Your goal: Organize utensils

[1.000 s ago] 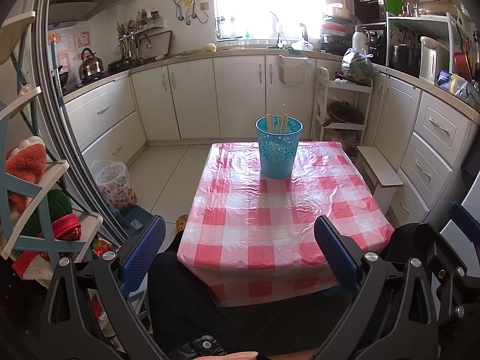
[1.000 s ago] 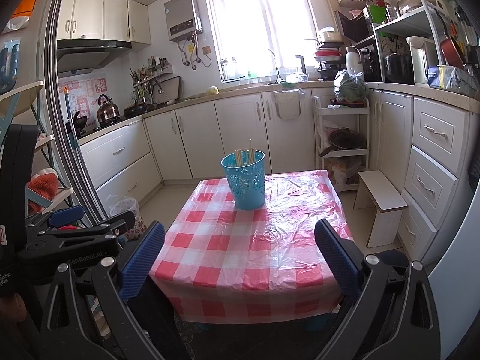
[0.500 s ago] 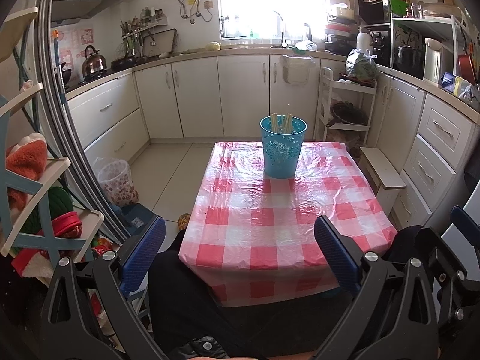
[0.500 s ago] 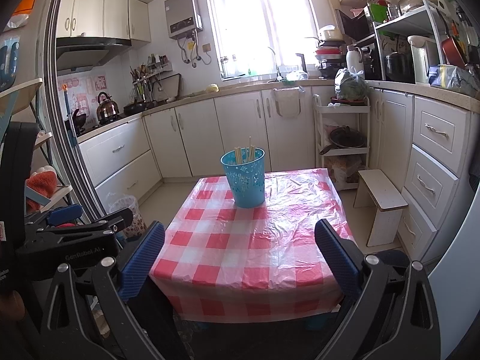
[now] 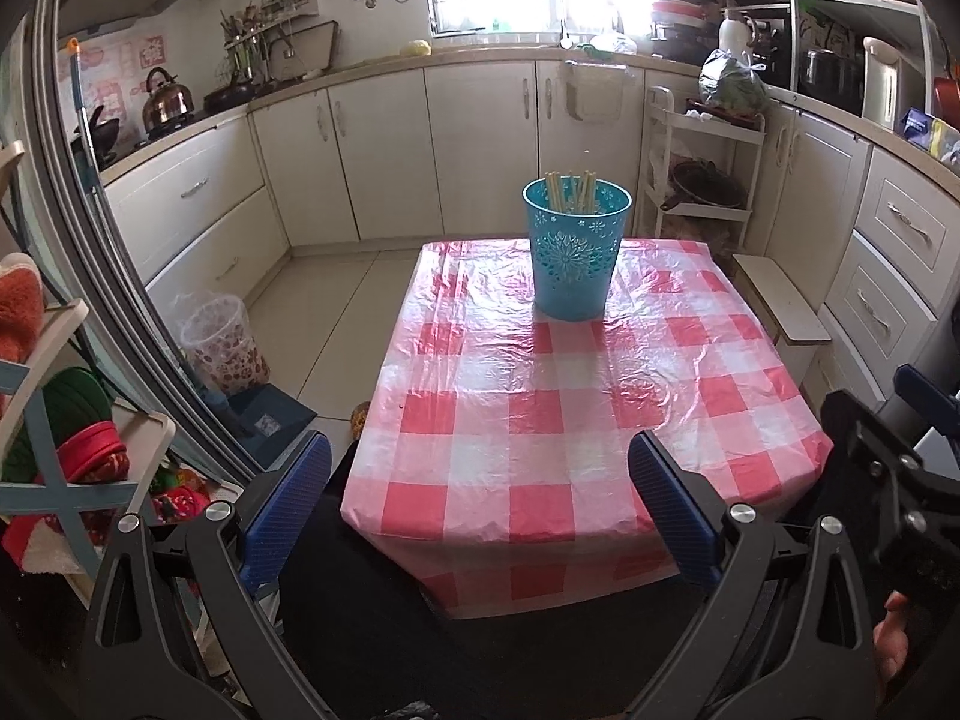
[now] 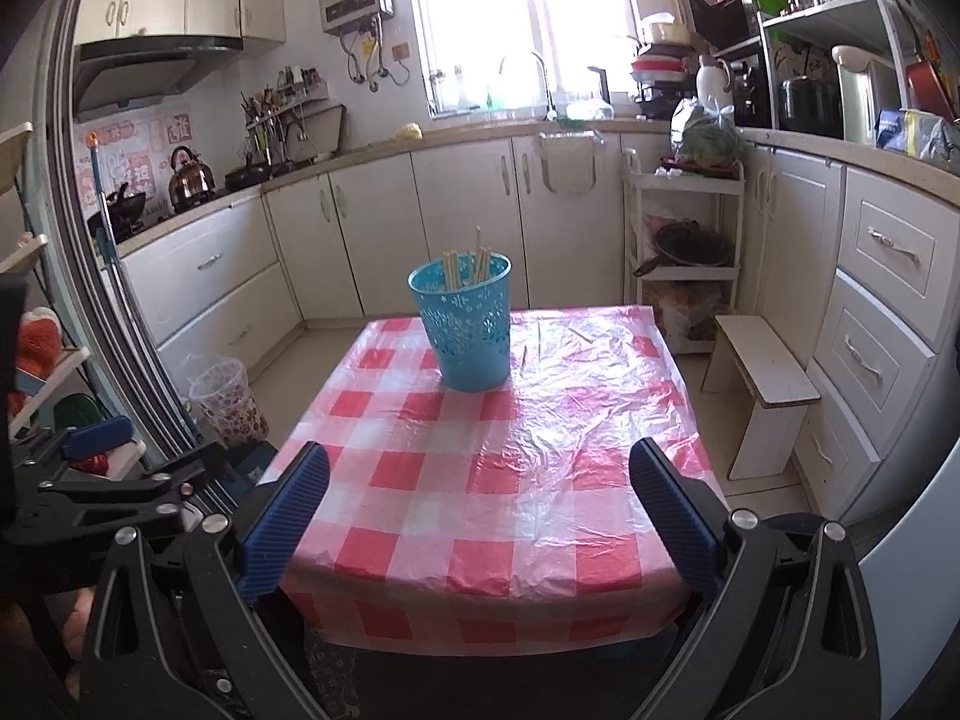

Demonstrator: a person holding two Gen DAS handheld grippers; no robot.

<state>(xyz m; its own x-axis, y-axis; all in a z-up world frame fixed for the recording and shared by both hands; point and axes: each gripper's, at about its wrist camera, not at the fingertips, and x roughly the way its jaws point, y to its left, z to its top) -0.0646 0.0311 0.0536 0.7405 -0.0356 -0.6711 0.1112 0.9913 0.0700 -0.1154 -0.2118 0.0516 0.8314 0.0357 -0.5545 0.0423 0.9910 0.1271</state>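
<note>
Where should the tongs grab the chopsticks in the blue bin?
Grip the chopsticks by their top ends, coming straight down from above. Only those tips stick up past the rim of the blue bin; its walls hide the rest, so a side approach is blocked.

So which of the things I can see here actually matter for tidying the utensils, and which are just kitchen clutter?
Part of the job:
- chopsticks standing in the blue basket
- table with the checked cloth
- left gripper and right gripper, both open and empty

Just lying about:
- kettle
- white stool
- patterned waste bin
- trolley shelf
</note>
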